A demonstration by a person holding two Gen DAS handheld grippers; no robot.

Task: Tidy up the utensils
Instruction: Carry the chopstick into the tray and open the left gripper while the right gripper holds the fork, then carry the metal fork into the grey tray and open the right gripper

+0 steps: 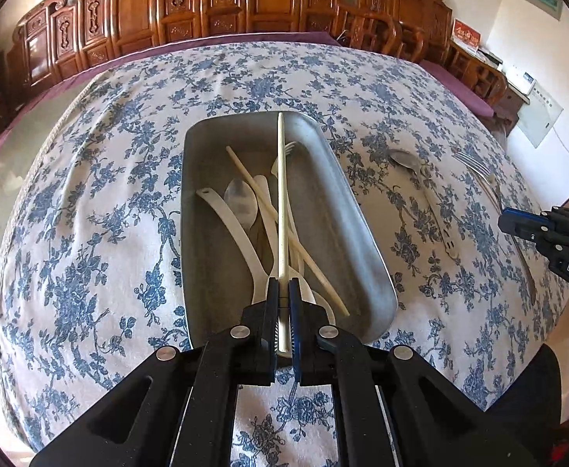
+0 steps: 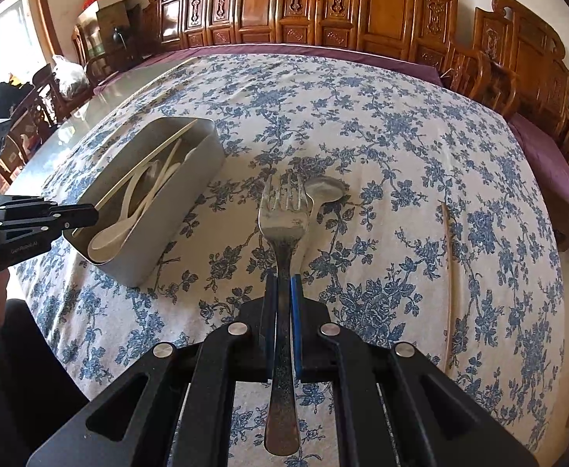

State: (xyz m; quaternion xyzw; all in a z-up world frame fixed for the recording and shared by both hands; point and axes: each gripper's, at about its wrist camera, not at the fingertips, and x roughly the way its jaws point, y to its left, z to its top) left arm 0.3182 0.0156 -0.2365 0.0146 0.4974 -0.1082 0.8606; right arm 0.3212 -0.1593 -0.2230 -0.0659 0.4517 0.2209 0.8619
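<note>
A grey metal tray point(image 1: 362, 241) sits on the floral tablecloth point(image 1: 90, 194), holding white plastic spoons point(image 1: 241, 202), a white fork and a loose chopstick point(image 1: 308, 260). Above it the left gripper point(image 1: 283, 292) is clamped on a second chopstick point(image 1: 281, 194). Right of the tray, the right gripper point(image 2: 283, 284) pinches a metal fork point(image 2: 283, 225). A metal spoon point(image 2: 325, 190) lies just beyond, and another chopstick point(image 2: 448, 272) well apart.

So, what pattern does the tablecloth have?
The tablecloth is off-white with blue flower sprigs; the right wrist view shows it best.
</note>
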